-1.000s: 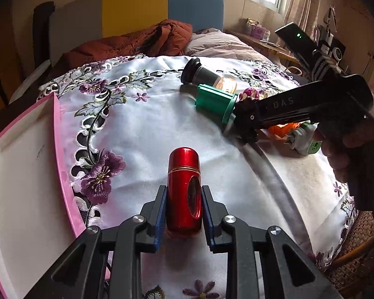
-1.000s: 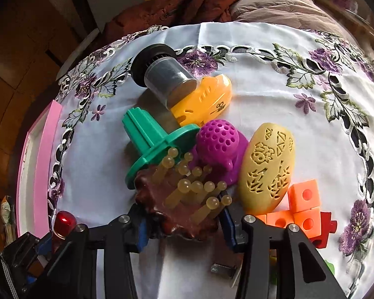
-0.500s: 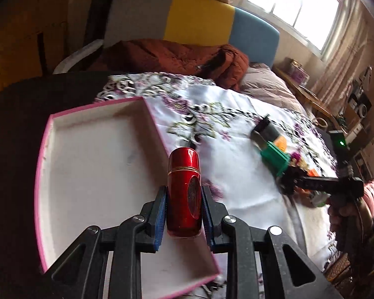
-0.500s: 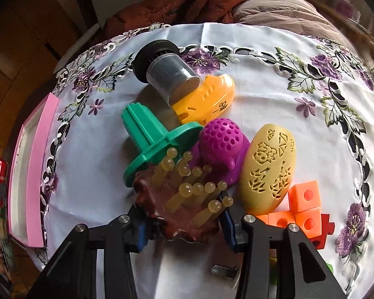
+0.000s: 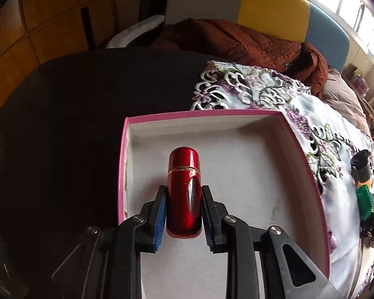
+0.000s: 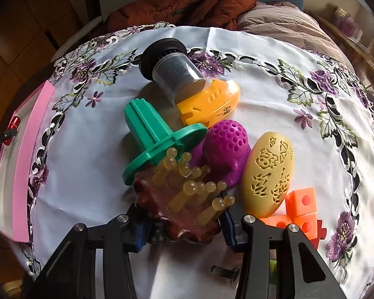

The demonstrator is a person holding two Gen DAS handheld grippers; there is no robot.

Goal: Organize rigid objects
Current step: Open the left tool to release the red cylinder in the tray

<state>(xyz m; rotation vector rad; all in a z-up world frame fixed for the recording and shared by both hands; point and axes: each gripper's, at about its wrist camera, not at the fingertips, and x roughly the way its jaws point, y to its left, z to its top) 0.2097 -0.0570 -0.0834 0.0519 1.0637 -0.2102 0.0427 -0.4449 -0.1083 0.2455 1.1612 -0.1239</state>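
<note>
Held between the blue pads of the left gripper (image 5: 184,209), a red capsule-shaped bottle (image 5: 184,194) is clamped with its long axis running forward along the fingers. It is poised steeply nose-down over the pink-rimmed tray (image 5: 309,164), whose white floor lies directly beneath, so release needs only a short descent.

From the right wrist, the right gripper (image 6: 184,220) is seen closed narrowly on a brown knobbed holder (image 6: 184,204), pitched downward amid the toy pile on the embroidered cloth (image 6: 87,154), with the tray well off to its left.
</note>
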